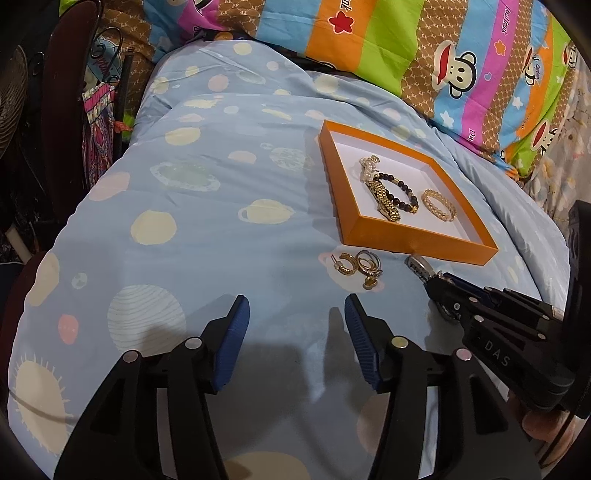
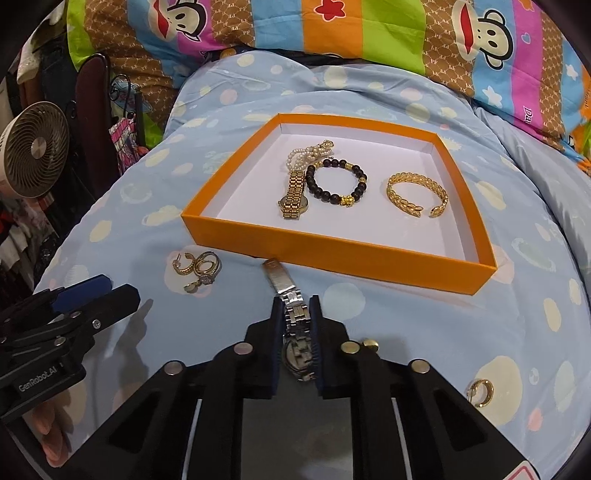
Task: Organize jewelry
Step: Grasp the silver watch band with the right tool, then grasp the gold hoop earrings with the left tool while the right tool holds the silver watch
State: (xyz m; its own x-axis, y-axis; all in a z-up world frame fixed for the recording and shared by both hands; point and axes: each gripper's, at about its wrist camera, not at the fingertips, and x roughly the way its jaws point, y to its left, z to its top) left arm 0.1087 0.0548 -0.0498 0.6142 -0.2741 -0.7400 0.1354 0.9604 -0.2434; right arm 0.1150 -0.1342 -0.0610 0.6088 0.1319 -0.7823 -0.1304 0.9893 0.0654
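Note:
An orange tray (image 2: 332, 254) (image 1: 417, 240) with a white floor lies on the blue bedspread. In it are a pearl bracelet (image 2: 310, 153), a gold watch (image 2: 293, 195), a dark bead bracelet (image 2: 336, 182) and a gold cuff (image 2: 417, 195). My right gripper (image 2: 295, 310) is shut on a silver watch (image 2: 291, 306) just in front of the tray; it also shows in the left wrist view (image 1: 439, 284). A cluster of gold earrings and rings (image 2: 199, 269) (image 1: 358, 267) lies left of it. My left gripper (image 1: 295, 317) is open and empty, just short of that cluster.
A gold stud (image 2: 370, 345) and a gold hoop earring (image 2: 480, 393) lie on the bedspread at the right. A striped monkey-print quilt (image 2: 332, 33) is piled behind the tray. A small fan (image 2: 35, 149) and clutter stand off the bed's left edge.

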